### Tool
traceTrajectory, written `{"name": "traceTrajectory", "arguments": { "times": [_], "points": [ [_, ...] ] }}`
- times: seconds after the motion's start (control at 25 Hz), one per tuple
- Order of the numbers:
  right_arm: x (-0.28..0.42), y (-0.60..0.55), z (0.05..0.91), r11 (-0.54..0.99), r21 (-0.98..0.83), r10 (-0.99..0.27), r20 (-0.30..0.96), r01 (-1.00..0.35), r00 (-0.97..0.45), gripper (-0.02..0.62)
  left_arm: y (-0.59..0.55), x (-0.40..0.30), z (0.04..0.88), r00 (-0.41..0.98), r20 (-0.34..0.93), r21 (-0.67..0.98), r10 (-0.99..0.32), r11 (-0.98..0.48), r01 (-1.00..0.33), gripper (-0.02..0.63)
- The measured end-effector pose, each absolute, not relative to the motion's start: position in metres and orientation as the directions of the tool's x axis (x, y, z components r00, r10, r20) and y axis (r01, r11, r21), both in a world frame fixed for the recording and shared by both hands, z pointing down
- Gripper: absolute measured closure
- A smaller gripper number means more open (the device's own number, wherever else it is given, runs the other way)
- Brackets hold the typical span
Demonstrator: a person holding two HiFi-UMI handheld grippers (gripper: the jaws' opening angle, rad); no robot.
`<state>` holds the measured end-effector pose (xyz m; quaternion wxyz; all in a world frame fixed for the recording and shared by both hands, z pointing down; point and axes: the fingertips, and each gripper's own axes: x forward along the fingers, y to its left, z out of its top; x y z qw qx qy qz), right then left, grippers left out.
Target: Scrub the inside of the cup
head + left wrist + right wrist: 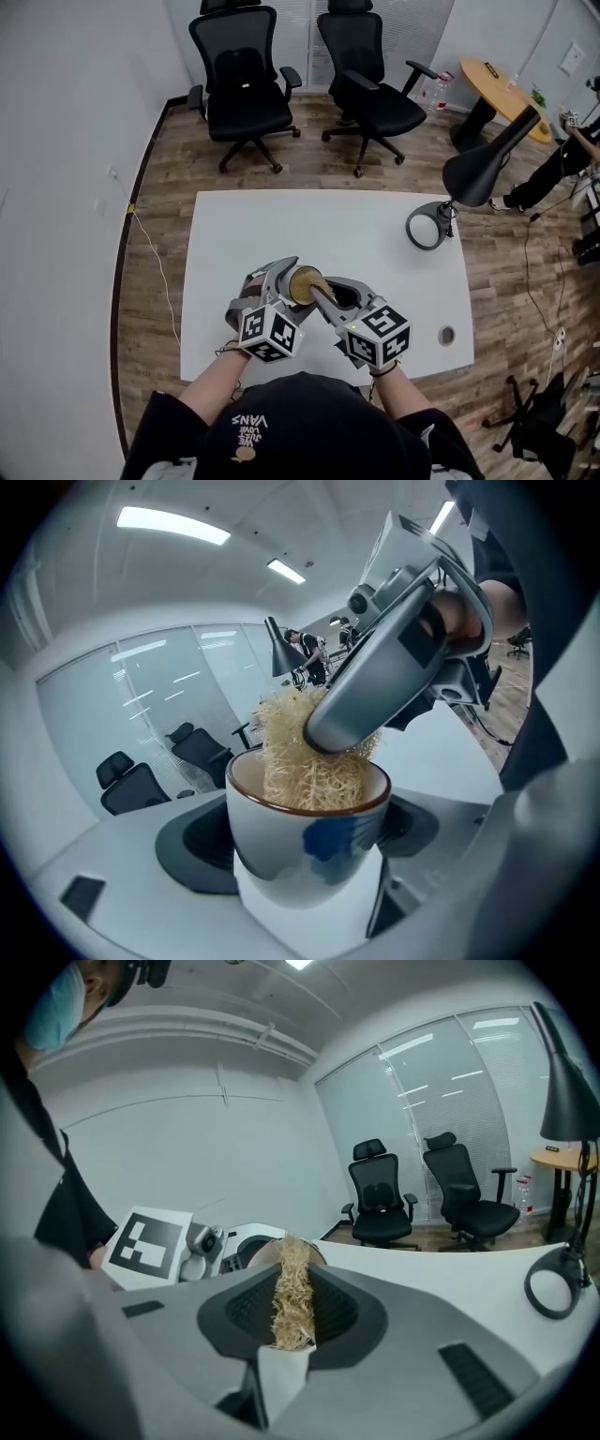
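We look down on a wood floor (pixel 159 234) carrying a white tabletop (pixel 328 225). Beyond its far edge stand two black chairs (pixel 242 80), side by side. A round wooden table (pixel 506 89) sits in the far right corner, and a person (pixel 562 164) shows at the right edge of the head view. A black lamp (pixel 487 164) stands on the right part of the tabletop, its ring base (pixel 429 226) near the far right corner. A small round hole (pixel 446 335) lies close to the near right corner.

Near the front edge we hold both tools above the tabletop, their marker cubes side by side and their tips meeting. The left claw (pixel 292 281) is clamped on the cup (pixel 309 841), with the dark pads pressed to either side of its wall. The cup is white with a brown rim and a blue mark on its side, and it sits off the tabletop, in the claw. The right claw (pixel 291 1330) is closed tight on a loofah (pixel 292 1288), a pale, stringy strip pinched between the two jaws. In the left gripper view the right claw comes in from above at a slant, and the loofah reaches down into the cup's mouth, filling much of the inside and touching the inner wall.
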<state>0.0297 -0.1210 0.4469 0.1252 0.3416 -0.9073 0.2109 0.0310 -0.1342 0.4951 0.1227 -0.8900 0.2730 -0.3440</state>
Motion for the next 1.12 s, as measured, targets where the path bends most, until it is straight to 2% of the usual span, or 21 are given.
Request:
{"name": "traceTrajectory", "arguments": {
  "times": [0.24,0.44,0.6,0.92,1.12],
  "points": [
    [0.01,-0.114,0.441,0.713,-0.337,-0.518,0.336,-0.614,-0.786,0.518,-0.134,0.029,0.503,0.617,0.557,-0.373,-0.556,-0.831,-0.412,0.195],
    [0.029,-0.134,0.436,0.647,-0.323,-0.609,0.327,-0.691,-0.723,0.518,-0.131,0.03,0.5,0.627,0.551,-0.371,-0.551,-0.834,-0.408,0.195],
    [0.036,-0.131,0.443,0.61,-0.357,-0.616,0.348,-0.707,-0.707,0.518,-0.133,0.029,0.503,0.626,0.549,-0.354,-0.554,-0.832,-0.426,0.195],
    [0.065,-0.132,0.433,0.504,-0.518,-0.738,0.157,-0.691,-0.657,0.517,-0.157,0.024,0.514,0.648,0.495,-0.218,-0.578,-0.805,-0.551,0.195],
    [0.088,-0.137,0.43,0.444,-0.543,-0.799,0.119,-0.712,-0.589,0.517,-0.169,0.024,0.517,0.699,0.426,-0.093,-0.574,-0.797,-0.597,0.195]
  ]
}}
